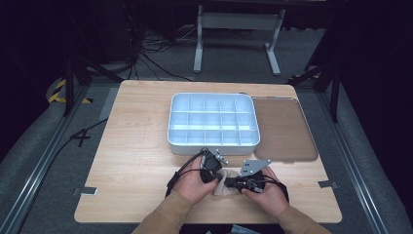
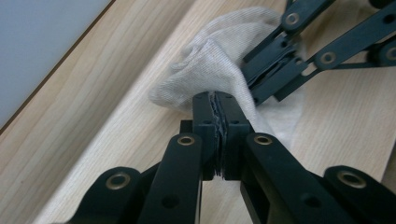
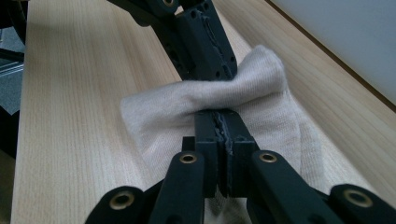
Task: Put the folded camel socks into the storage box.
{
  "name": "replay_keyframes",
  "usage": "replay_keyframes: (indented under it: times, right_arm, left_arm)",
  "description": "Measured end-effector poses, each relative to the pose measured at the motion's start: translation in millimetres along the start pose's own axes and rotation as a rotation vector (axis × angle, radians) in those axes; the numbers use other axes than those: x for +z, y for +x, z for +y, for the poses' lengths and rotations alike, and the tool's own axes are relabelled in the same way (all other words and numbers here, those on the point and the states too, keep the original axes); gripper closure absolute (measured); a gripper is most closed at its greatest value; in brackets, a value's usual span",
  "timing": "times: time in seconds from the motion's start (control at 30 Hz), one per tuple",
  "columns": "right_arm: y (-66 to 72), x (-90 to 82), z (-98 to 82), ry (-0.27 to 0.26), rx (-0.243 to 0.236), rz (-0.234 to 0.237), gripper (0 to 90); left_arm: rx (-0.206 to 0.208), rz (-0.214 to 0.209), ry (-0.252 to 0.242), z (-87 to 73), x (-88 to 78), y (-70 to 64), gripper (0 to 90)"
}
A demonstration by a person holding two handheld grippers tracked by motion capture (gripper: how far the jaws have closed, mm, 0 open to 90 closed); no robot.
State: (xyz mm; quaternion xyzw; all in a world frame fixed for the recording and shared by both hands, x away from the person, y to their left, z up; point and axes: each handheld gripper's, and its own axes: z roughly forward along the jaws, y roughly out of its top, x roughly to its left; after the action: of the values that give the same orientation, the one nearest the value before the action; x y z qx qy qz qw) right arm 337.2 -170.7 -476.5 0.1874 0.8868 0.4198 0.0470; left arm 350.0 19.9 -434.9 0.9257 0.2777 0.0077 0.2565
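White tray (image 1: 213,141) just beyond sock (image 1: 229,187), brown lid (image 1: 285,129) beside

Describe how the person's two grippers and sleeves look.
Both grippers, left and right, are black, each with a black cable trailing from it and a grey three-cornered plate on top. Up close, the jaws are flat black link bars joined by brass-coloured rivets, with ridged dark pads at the tips. The sleeves are tan, with ribbed cuffs.
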Motion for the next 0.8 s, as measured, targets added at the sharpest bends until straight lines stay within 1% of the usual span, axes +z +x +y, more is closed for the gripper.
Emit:
replay_keyframes:
  times: [0.03, 0.1, 0.17, 0.2, 0.23, 0.3, 0.33, 0.37, 0.4, 0.5, 0.6, 0.63, 0.67, 0.77, 0.8]
  right_arm:
    - [0.1, -0.1, 0.0, 0.000, -0.001, -0.002, 86.8]
    - [1.5, -0.8, 0.5, 0.005, -0.002, -0.006, 86.1]
    - [2.7, -3.7, 3.2, 0.023, -0.009, -0.018, 82.5]
    - [3.1, -7.4, 5.7, 0.033, -0.005, -0.023, 82.6]
    - [3.2, -11.7, 8.1, 0.036, -0.012, -0.034, 83.4]
    - [3.3, -22.7, 12.7, 0.027, -0.020, -0.046, 84.7]
    - [3.3, -22.7, 12.7, 0.027, -0.020, -0.046, 84.7]
    - [1.8, -34.2, 15.8, 0.033, -0.030, -0.068, 85.4]
    - [0.9, -36.9, 15.8, 0.042, -0.030, -0.073, 85.5]
    - [-1.2, -37.1, 13.0, 0.049, -0.025, -0.075, 85.3]
    - [-1.7, -26.8, 6.7, 0.084, -0.032, -0.059, 85.4]
    - [-1.3, -23.0, 5.0, 0.103, -0.035, -0.054, 85.7]
    - [-1.3, -19.9, 3.2, 0.110, -0.045, -0.053, 86.1]
    - [-3.1, -18.4, 1.7, 0.110, -0.042, -0.044, 86.3]
    - [-3.9, -18.4, 0.9, 0.106, -0.040, -0.038, 86.4]
  left_arm:
    - [0.000, -0.005, 0.004, 0.0, -1.0, 0.5, 87.8]
    - [-0.011, -0.007, -0.007, -1.5, -1.5, 2.9, 87.1]
    - [-0.028, 0.002, -0.006, -2.9, -2.0, 4.9, 86.7]
    - [-0.028, 0.006, -0.005, -3.0, -1.8, 5.6, 86.7]
    - [-0.035, 0.007, -0.006, -3.3, -1.5, 5.3, 86.7]
    - [-0.033, 0.005, -0.005, -2.9, -1.4, 5.0, 86.7]
    - [-0.033, 0.005, -0.005, -2.9, -1.4, 5.0, 86.5]
    - [-0.031, 0.005, -0.007, -2.8, -1.2, 5.3, 86.5]
    - [-0.031, 0.004, -0.007, -2.7, -1.2, 5.4, 86.4]
    - [-0.034, 0.000, -0.007, -2.8, -1.3, 5.5, 86.3]
    - [-0.039, -0.006, -0.002, -3.9, -2.8, 6.5, 85.4]
    - [-0.047, -0.005, -0.008, -4.8, -2.9, 6.9, 85.2]
    - [-0.043, -0.004, -0.004, -5.3, -3.6, 8.5, 85.0]
    - [-0.057, -0.008, 0.010, -8.5, -3.9, 13.7, 84.7]
    - [-0.067, -0.009, 0.015, -9.1, -3.5, 13.8, 84.7]
